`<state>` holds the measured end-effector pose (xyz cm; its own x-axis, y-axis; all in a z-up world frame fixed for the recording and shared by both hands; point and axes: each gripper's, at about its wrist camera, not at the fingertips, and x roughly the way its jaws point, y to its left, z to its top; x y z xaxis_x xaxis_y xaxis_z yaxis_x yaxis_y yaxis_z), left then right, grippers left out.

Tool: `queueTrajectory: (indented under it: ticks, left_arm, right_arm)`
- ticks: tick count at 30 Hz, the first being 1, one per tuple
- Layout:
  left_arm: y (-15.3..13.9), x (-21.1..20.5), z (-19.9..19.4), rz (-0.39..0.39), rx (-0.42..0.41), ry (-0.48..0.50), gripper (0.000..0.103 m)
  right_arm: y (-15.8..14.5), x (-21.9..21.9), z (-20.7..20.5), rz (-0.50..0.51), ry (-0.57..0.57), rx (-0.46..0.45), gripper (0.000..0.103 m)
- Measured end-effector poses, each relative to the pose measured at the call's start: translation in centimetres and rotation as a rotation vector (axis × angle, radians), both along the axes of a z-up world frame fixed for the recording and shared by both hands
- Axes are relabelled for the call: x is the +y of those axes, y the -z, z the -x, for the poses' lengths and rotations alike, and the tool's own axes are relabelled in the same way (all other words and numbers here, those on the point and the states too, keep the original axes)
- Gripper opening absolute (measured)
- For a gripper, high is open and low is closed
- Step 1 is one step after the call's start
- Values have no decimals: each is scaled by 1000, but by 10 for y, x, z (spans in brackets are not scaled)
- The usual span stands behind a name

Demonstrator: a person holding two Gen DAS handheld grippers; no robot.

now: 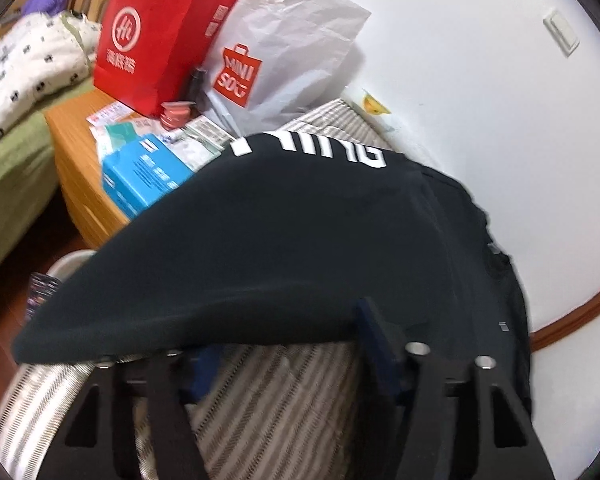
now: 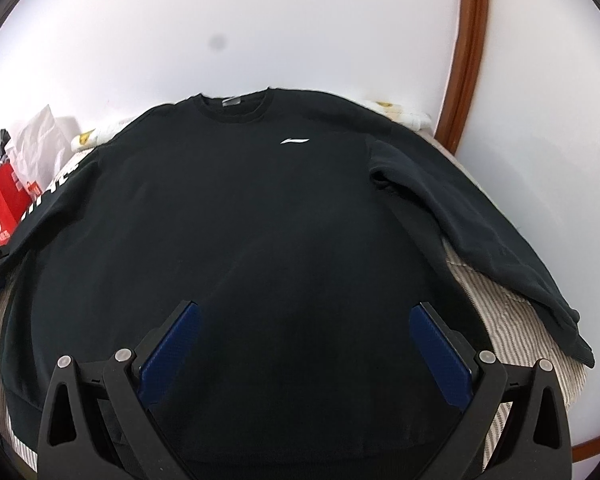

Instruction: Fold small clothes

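**Black sweatshirt laid flat, first fold just being set up**

On a striped grey-and-white bed cover (image 2: 512, 320), a black long-sleeved sweatshirt (image 2: 260, 200) with a small white logo on the chest lies spread face up. Its collar points toward the white wall at the far edge of the cover, and its hem lies at the near edge. One sleeve trails down along the right edge. The other sleeve, printed with white letters, reaches to the left edge.

Over the near hem hovers the right gripper (image 2: 304, 340), its blue-padded fingers spread wide and grasping nothing. At the left edge, the left gripper (image 1: 288, 344) sits at the cuff end of the lettered sleeve (image 1: 260, 240). Black cloth drapes across and between its fingers, but the picture is blurred there, so whether the pads are pinching the cloth cannot be told.

Beyond the left edge stands a wooden bedside table (image 1: 72, 160) crowded with a red paper bag (image 1: 156, 36), a white paper bag (image 1: 284, 48) and a blue box (image 1: 144, 176).

Judging from this, the garment is flattened and ready, but no fold is made yet. Both sleeves and the body remain to be folded.
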<state>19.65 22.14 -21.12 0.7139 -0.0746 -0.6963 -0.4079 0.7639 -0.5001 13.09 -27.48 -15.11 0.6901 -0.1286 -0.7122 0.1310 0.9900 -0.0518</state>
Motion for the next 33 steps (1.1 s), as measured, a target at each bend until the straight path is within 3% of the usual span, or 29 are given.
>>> queueTrajectory:
  ticks: [5, 8, 15, 24, 29, 33]
  left_arm:
    - [4, 2, -7, 1, 13, 20, 17]
    - [-2, 0, -6, -23, -6, 27, 12]
    - [-44, -17, 0, -87, -82, 84, 9]
    - [-95, -71, -12, -160, -164, 196, 8]
    - [-112, -119, -33, -191, -186, 322, 8]
    - [-107, -169, -57, -188, -158, 457, 8]
  right_arm:
    - [4, 10, -1, 31, -25, 7, 102]
    - [4, 15, 0, 66, -40, 4, 102]
    - [2, 17, 4, 75, -79, -7, 102]
    - [-12, 3, 16, 70, -89, -59, 102]
    - [-20, -15, 24, 53, -62, -93, 102]
    - [-21, -35, 29, 14, -39, -93, 102]
